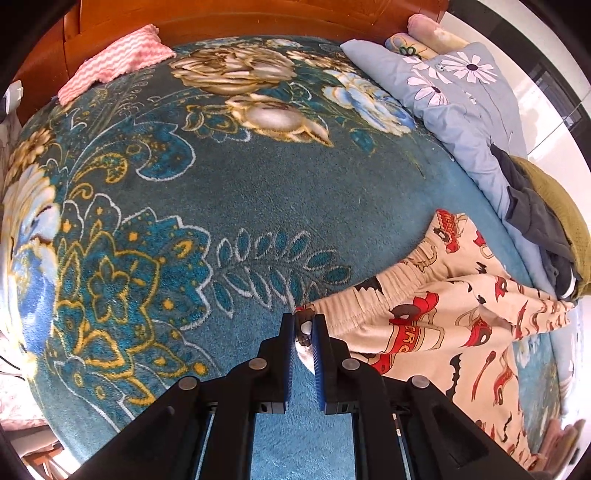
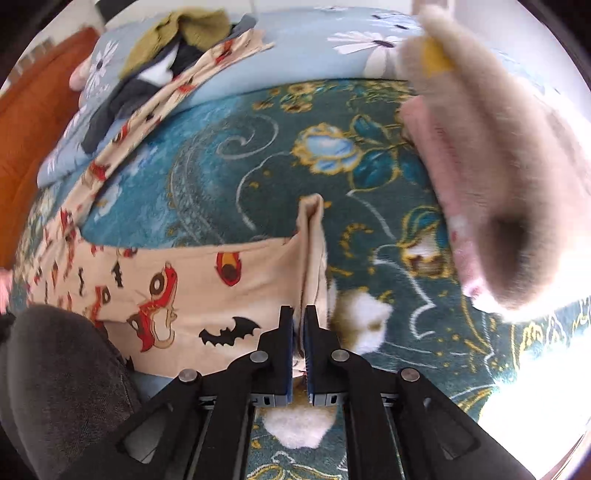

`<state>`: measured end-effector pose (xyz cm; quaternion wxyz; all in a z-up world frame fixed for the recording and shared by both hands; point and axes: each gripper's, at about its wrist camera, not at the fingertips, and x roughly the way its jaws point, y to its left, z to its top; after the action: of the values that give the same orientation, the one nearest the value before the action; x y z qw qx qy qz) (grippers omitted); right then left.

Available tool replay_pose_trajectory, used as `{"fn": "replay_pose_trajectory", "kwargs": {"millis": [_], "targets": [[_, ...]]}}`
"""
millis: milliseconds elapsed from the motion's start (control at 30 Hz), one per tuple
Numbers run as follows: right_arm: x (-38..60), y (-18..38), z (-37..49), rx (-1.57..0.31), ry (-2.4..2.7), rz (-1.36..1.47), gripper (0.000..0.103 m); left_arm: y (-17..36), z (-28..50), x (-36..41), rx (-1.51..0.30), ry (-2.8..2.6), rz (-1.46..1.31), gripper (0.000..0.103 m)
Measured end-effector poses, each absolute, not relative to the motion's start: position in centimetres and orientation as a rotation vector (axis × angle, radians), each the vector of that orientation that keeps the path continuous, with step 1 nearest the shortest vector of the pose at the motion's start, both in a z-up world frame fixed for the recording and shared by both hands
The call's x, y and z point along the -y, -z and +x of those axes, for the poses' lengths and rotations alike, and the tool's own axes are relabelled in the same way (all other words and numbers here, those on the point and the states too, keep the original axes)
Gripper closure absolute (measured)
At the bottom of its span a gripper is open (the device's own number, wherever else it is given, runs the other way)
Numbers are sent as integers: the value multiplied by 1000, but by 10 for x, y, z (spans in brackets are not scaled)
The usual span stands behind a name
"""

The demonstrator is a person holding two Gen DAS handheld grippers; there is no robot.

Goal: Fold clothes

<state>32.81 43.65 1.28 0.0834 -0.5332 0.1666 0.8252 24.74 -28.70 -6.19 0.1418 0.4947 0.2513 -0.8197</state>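
Beige children's trousers (image 1: 424,325) printed with red cars and black bats lie spread on a teal floral blanket (image 1: 258,192). My left gripper (image 1: 303,321) is shut on the left end of their elastic waistband, a pinch of cloth showing between the blue pads. In the right wrist view the same trousers (image 2: 207,288) stretch off to the left, and my right gripper (image 2: 299,314) is shut on a raised fold at their edge, lifted a little off the blanket (image 2: 369,206). The view is motion-blurred.
A light blue daisy quilt (image 1: 461,96) carries a pile of dark and olive clothes (image 1: 543,218) along the right. A pink zigzag towel (image 1: 114,62) lies by the wooden headboard (image 1: 258,18). A blurred fluffy beige-pink garment (image 2: 491,184) and dark grey fabric (image 2: 62,387) flank the right gripper.
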Motion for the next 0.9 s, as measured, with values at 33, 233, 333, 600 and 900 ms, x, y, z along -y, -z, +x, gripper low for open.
{"fn": "replay_pose_trajectory", "kwargs": {"millis": [33, 233, 333, 600, 900], "targets": [[-449, -18, 337, -569, -2452, -1545, 98, 57, 247, 288, -702, 2369, 1401, 93], [-475, -13, 367, -737, -2400, -1512, 98, 33, 251, 326, -688, 2305, 1256, 103], [-473, -1, 366, -729, -2373, -1550, 98, 36, 261, 347, -825, 2302, 1274, 103], [-470, 5, 359, -532, -2342, -1629, 98, 51, 245, 325, -918, 2399, 1420, 102], [-442, -30, 345, -119, -2231, -1629, 51, 56, 150, 296, -937, 2475, 1543, 65]]}}
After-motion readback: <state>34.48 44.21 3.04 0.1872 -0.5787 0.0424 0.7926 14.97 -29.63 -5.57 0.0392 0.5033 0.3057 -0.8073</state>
